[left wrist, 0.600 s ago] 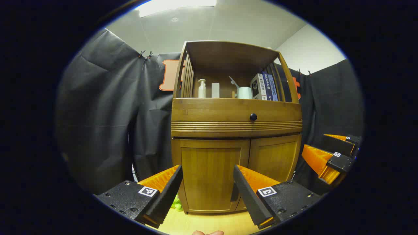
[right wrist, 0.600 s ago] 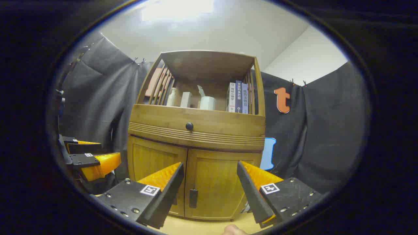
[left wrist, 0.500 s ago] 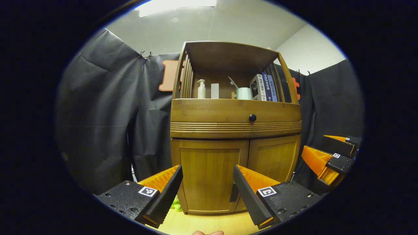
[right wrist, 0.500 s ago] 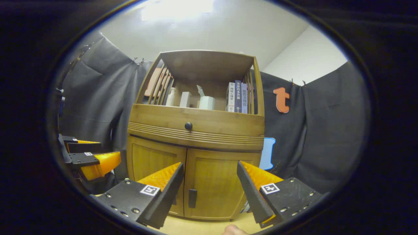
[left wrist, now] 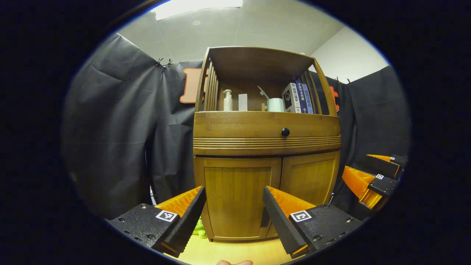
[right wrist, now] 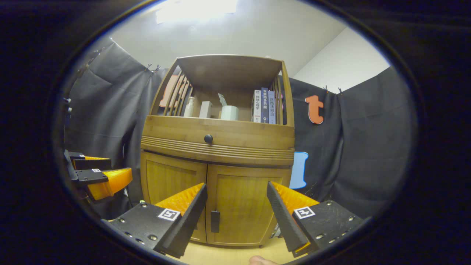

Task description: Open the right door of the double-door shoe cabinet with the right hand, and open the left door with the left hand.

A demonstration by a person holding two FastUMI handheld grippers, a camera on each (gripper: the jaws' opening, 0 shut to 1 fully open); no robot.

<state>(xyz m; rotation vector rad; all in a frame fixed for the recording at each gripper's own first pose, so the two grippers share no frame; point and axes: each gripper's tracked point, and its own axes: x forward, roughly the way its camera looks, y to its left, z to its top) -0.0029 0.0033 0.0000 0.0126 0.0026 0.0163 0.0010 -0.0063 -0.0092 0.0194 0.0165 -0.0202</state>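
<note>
shoe cabinet (right wrist: 217,176) doors shut | open floor (right wrist: 220,255) before it | wall cloth (right wrist: 353,154) close beside

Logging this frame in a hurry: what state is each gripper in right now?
Left gripper: open, holding nothing, short of the cabinet's left door.
Right gripper: open, holding nothing, short of the right door.

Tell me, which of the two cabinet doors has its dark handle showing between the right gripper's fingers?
The right door: its dark handle sits by the centre seam. The left door lies farther left.
</note>
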